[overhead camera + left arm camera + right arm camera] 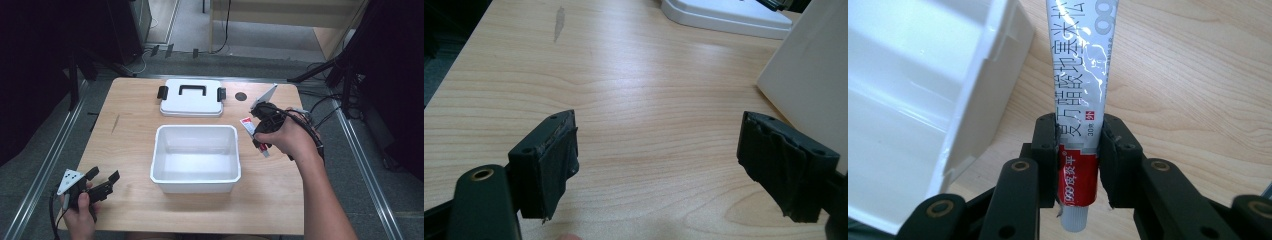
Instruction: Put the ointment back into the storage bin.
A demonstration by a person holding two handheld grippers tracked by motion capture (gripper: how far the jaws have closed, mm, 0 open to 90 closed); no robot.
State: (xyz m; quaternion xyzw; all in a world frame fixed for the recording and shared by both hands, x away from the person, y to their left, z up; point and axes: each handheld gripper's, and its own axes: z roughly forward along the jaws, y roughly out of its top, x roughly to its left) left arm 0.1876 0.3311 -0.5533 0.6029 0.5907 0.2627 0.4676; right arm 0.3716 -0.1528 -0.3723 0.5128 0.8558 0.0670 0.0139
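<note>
The right gripper (1079,150) clamps a tube (1080,85) printed with Chinese characters, "999" on its red band and "30g", just right of the bin (195,179). The left gripper (659,165) gapes wide, empty.

Tube (1080,90): white w/ black lettering, red band nr cap end. Box (195,157) & lid (191,98): white; lid handle + clips black. Counter (130,140): pale wood grain. Both grippers' jaws black.
</note>
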